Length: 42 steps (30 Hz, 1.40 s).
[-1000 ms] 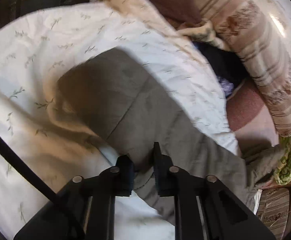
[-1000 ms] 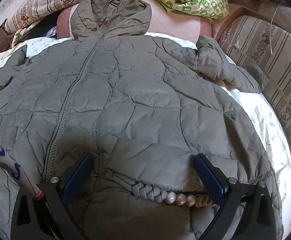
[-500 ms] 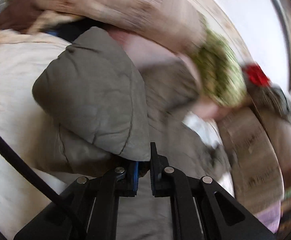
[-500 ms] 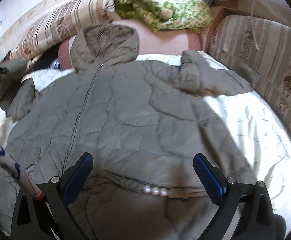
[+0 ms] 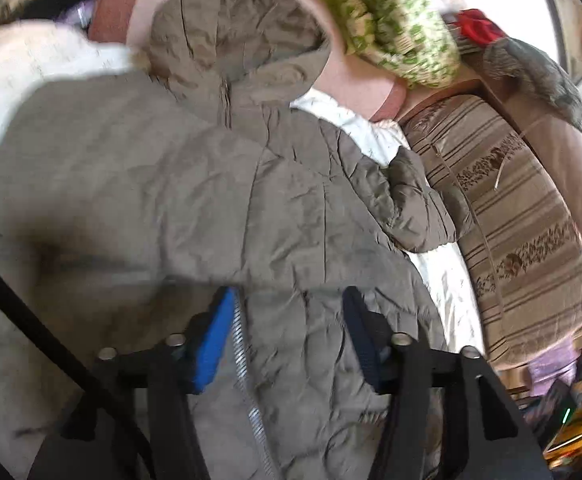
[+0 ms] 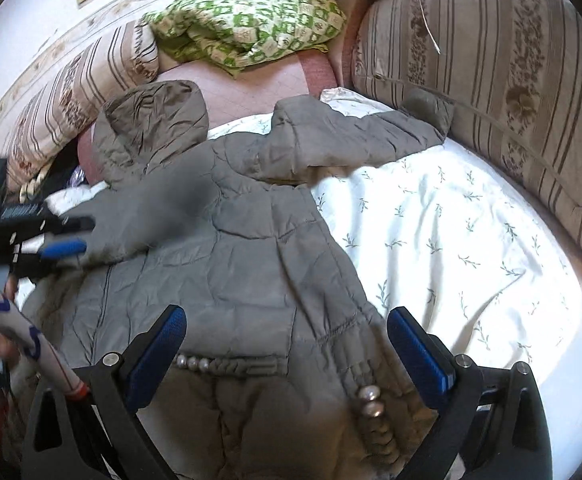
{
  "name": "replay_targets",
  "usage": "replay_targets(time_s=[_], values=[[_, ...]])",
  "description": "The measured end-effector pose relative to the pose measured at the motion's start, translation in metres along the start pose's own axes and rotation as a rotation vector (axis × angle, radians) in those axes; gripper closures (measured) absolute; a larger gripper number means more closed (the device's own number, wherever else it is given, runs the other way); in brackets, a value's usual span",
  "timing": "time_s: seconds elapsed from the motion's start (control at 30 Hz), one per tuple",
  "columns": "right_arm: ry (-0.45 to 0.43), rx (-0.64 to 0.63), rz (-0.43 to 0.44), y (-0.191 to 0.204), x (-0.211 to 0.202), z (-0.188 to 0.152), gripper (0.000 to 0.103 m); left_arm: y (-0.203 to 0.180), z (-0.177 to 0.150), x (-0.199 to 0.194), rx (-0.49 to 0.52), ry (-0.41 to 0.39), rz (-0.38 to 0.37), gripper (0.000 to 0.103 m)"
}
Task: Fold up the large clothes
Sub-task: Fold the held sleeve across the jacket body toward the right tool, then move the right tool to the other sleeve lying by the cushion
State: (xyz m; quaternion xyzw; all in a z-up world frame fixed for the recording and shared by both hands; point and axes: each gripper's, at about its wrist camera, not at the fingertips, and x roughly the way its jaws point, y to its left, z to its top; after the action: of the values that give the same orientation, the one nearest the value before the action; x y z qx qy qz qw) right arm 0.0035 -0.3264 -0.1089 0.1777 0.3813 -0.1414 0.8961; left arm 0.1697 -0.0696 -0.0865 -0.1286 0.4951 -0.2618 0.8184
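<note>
An olive-grey quilted hooded jacket (image 6: pixel 251 264) lies front up on a white leaf-print sheet (image 6: pixel 451 240), its hood (image 6: pixel 151 128) at the far end. Its left sleeve (image 5: pixel 99 200), blurred, lies across the chest. My left gripper (image 5: pixel 287 320) hovers over the zip (image 5: pixel 241 344); its jaws are opening and the pads press on nothing. In the right wrist view the left gripper (image 6: pixel 79 236) sits at the sleeve's cuff. The other sleeve (image 6: pixel 351 140) stretches out toward the striped cushion. My right gripper (image 6: pixel 287 340) stands open wide above the pearl-trimmed pocket (image 6: pixel 227 364).
Striped cushions (image 6: pixel 491 100) line the right side and far left (image 6: pixel 71 92). A green checked cloth (image 6: pixel 247 20) lies on a pink pad (image 6: pixel 271 76) behind the hood. A person's white sleeve (image 6: pixel 31 332) is at lower left. A black cable (image 5: pixel 39 332) crosses the left wrist view.
The left gripper, shut on the sleeve earlier, swung it from the sheet across onto the jacket's chest and its jaws parted. The right gripper pulled back and stayed open.
</note>
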Motion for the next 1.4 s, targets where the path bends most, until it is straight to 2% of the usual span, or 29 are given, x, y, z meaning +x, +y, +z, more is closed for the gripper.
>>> replay_targets(time_s=[0.03, 0.13, 0.2, 0.27, 0.33, 0.47, 0.53, 0.57, 0.63, 0.67, 0.7, 0.8, 0.93, 1.07, 1.13, 1.2, 1.33, 1.4], values=[[0.006, 0.0, 0.011, 0.001, 0.002, 0.003, 0.001, -0.002, -0.007, -0.013, 0.027, -0.03, 0.029, 0.039], [0.019, -0.02, 0.056, 0.014, 0.011, 0.017, 0.001, -0.001, -0.025, -0.043, 0.09, -0.114, 0.184, 0.034], [0.02, -0.035, 0.079, 0.026, 0.019, 0.028, 0.001, 0.008, -0.038, -0.058, 0.092, -0.165, 0.28, 0.034], [0.027, -0.047, 0.093, 0.038, 0.033, 0.044, 0.001, 0.02, -0.05, -0.069, 0.078, -0.196, 0.337, 0.034], [0.04, -0.053, 0.086, 0.052, 0.056, 0.061, 0.001, 0.036, -0.062, -0.08, 0.046, -0.232, 0.401, 0.034], [0.127, -0.052, 0.063, 0.072, 0.115, 0.081, 0.001, 0.054, -0.08, -0.091, 0.017, -0.295, 0.516, 0.034], [0.189, -0.071, 0.056, 0.083, 0.145, 0.084, 0.006, 0.058, -0.085, -0.091, 0.03, -0.312, 0.57, 0.034], [0.207, -0.071, 0.067, 0.087, 0.153, 0.084, 0.012, 0.061, -0.088, -0.09, 0.037, -0.313, 0.593, 0.034], [0.254, -0.078, 0.121, 0.096, 0.167, 0.085, 0.035, 0.066, -0.09, -0.086, 0.04, -0.308, 0.621, 0.034], [0.269, -0.085, 0.148, 0.098, 0.17, 0.087, 0.062, 0.069, -0.091, -0.084, 0.034, -0.301, 0.629, 0.034], [0.294, -0.096, 0.175, 0.103, 0.172, 0.09, 0.07, 0.071, -0.093, -0.082, 0.027, -0.294, 0.629, 0.034], [0.253, -0.123, 0.127, 0.106, 0.17, 0.108, 0.086, 0.075, -0.097, -0.078, 0.006, -0.282, 0.611, 0.034], [0.199, -0.079, 0.065, 0.097, 0.179, 0.136, 0.088, 0.071, -0.1, -0.068, 0.021, -0.261, 0.612, 0.034], [0.225, -0.087, -0.007, 0.095, 0.206, 0.14, 0.088, 0.061, -0.103, -0.066, 0.045, -0.24, 0.61, 0.034], [0.26, -0.09, -0.034, 0.092, 0.22, 0.135, 0.078, 0.05, -0.105, -0.073, 0.068, -0.257, 0.612, 0.034], [0.228, -0.054, -0.027, 0.083, 0.205, 0.132, 0.065, 0.036, -0.108, -0.084, 0.1, -0.294, 0.615, 0.034], [0.162, -0.046, 0.061, 0.069, 0.149, 0.121, 0.057, 0.011, -0.116, -0.096, 0.157, -0.335, 0.614, 0.034], [0.123, -0.057, 0.078, 0.057, 0.116, 0.113, 0.046, 0.0, -0.12, -0.099, 0.173, -0.341, 0.608, 0.034]])
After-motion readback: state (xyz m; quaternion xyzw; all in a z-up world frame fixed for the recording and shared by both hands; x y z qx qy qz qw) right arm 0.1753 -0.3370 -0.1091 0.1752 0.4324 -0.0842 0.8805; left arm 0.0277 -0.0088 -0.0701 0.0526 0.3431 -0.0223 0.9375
